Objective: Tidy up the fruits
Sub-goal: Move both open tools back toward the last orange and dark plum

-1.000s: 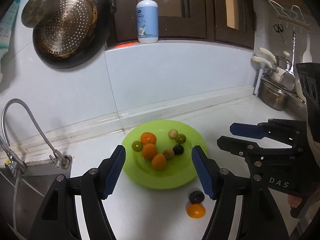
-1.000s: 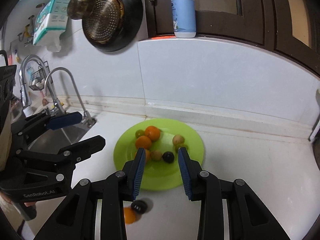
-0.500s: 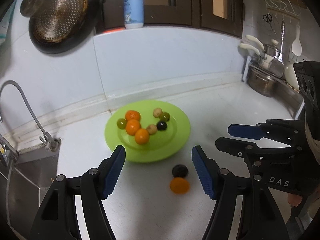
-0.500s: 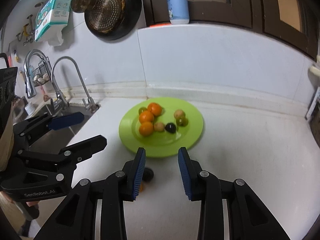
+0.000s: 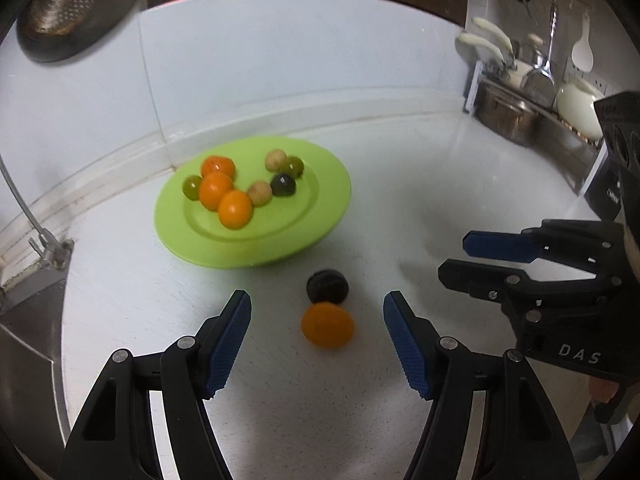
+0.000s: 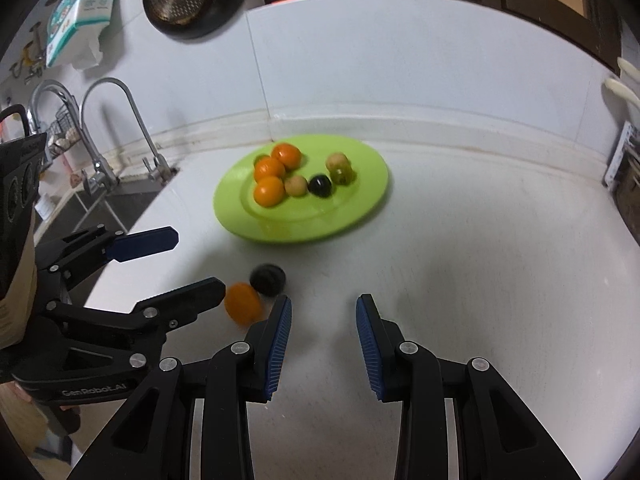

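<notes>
Two loose fruits before the plate

Left tongs (image 5: pixel 316 344) gape around an orange (image 5: pixel 327 325) touching a dark fruit (image 5: pixel 327 286) – right tongs (image 6: pixel 323 340) narrow, empty; green plate (image 5: pixel 320 216) near the table's (image 5: pixel 420 208) back edge.

Both hand-held grippers now sit lower and nearer the white countertop (image 5: pixel 400 208) than a second ago; the left gripper (image 5: pixel 316 340) has closed in on the two loose fruits — the small round orange fruit (image 5: pixel 328 325) and the dark round fruit (image 5: pixel 327 286) touching it — so they now lie ahead between its open blue-padded fingers; in the right wrist view the right gripper (image 6: pixel 322 340) has shifted so both fruits show clear of its left finger; the round lime-green plate (image 6: pixel 360 216) lies farther ahead.
</notes>
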`<state>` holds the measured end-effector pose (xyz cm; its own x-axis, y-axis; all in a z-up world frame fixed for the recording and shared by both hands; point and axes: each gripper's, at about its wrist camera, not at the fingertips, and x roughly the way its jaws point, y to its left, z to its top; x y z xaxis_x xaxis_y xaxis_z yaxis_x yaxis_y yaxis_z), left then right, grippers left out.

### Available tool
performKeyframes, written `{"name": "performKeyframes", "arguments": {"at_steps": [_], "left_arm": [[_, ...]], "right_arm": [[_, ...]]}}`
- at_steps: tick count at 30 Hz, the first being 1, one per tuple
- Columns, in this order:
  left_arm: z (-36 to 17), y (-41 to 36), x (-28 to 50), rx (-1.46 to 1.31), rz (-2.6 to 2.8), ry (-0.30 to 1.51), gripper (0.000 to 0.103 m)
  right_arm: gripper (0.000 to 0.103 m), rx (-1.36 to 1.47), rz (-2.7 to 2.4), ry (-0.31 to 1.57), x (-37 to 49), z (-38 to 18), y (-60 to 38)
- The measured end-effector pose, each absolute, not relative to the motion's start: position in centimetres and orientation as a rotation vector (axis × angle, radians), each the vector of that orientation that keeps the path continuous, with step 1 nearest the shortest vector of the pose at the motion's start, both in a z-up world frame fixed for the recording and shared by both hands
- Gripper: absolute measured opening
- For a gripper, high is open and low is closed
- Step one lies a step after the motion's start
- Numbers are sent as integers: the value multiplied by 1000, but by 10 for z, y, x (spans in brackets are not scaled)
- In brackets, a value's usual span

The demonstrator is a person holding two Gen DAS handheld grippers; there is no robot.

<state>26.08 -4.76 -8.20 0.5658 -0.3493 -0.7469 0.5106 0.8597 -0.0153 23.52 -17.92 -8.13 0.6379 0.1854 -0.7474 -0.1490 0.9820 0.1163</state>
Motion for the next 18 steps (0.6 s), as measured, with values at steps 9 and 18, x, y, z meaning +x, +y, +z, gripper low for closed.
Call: {"name": "performKeyframes", "arguments": {"at_steps": [9, 18], "left_arm": [[-106, -53, 272, 214, -532, 894, 67], [-120, -55, 279, 187, -565, 947, 45]], "right_arm": [[35, 57, 168, 935, 237, -105, -186], [35, 73, 174, 973, 243, -115, -186]]}}
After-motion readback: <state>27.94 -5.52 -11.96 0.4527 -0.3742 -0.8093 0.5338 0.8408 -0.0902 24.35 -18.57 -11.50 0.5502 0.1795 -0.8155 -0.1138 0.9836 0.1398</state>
